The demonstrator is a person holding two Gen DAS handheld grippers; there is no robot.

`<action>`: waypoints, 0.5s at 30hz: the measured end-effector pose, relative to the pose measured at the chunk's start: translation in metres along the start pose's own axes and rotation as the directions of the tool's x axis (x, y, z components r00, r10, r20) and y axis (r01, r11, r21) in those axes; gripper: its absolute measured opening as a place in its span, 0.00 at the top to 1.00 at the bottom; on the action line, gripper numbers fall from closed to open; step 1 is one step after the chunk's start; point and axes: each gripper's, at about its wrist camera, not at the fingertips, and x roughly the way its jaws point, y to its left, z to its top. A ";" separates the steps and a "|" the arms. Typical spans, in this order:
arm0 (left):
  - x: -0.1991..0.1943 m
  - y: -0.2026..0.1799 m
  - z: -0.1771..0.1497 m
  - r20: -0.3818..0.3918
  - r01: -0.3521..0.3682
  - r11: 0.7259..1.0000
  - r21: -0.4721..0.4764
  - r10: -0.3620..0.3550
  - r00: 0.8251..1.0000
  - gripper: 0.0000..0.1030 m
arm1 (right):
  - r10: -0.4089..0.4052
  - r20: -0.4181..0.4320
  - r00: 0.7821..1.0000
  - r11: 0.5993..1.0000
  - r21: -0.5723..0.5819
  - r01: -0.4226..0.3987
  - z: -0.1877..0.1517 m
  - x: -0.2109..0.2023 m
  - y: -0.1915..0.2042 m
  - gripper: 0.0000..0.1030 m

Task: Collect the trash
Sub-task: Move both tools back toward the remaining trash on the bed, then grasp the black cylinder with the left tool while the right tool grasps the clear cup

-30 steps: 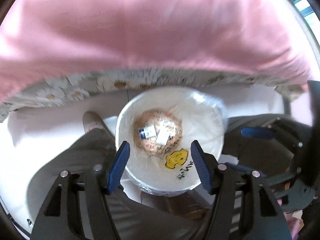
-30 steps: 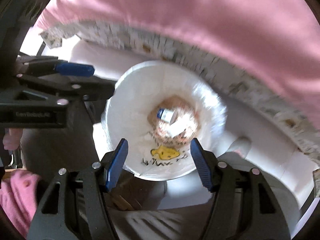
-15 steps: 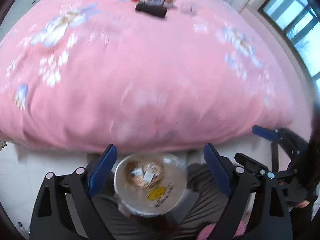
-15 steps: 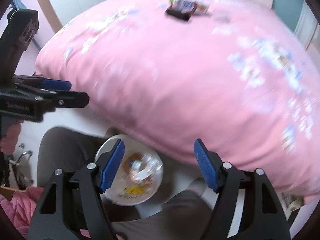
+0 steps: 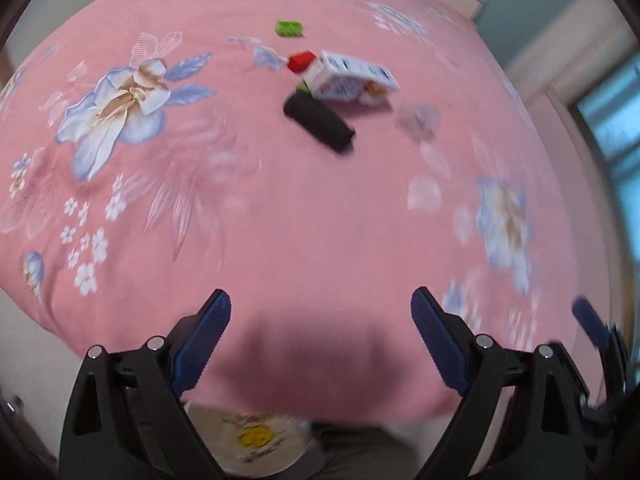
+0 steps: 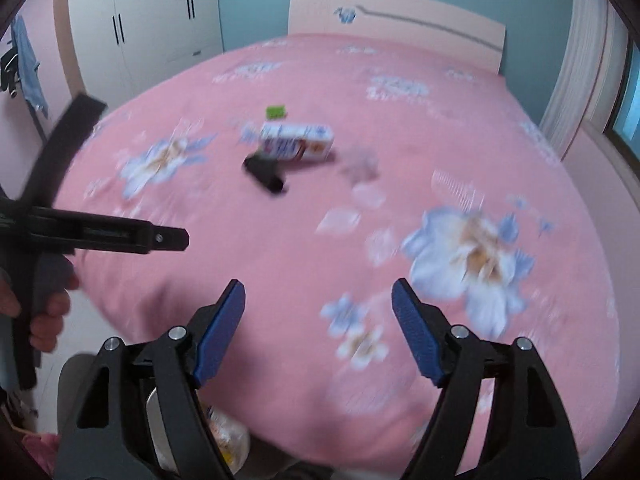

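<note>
Trash lies far out on the pink bed (image 5: 320, 216): a white box (image 5: 352, 80), a black thing (image 5: 319, 122) touching it, a red bit (image 5: 301, 61) and a green bit (image 5: 289, 28). Both the left gripper (image 5: 321, 340) and right gripper (image 6: 318, 326) are wide open and hold nothing, with a white trash bin (image 5: 256, 436) below them.

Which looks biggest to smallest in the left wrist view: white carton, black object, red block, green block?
1. white carton and black object: similar apparent size, and motion blur makes ranking them unsure.
2. red block and green block: both small and near equal; the green one lies farther away, so no firm order.
</note>
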 end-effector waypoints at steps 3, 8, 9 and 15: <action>0.014 -0.001 0.027 0.013 -0.002 0.996 -0.088 0.003 1.000 0.10 | -0.008 0.021 1.000 1.000 -0.004 0.008 0.023 0.015 -0.016 0.27; 0.042 -0.007 0.063 0.040 -0.014 0.983 -0.184 0.021 0.999 0.10 | 0.010 0.018 1.000 1.000 -0.003 -0.010 0.053 0.054 -0.040 0.27; 0.050 -0.008 0.070 0.039 -0.018 0.980 -0.197 0.026 0.999 0.10 | 0.016 0.015 1.000 1.000 -0.003 -0.016 0.056 0.062 -0.042 0.27; 0.093 -0.012 0.102 0.037 -0.039 0.963 -0.267 0.051 0.998 0.10 | 0.010 -0.019 1.000 0.999 -0.052 -0.011 0.083 0.129 -0.054 0.27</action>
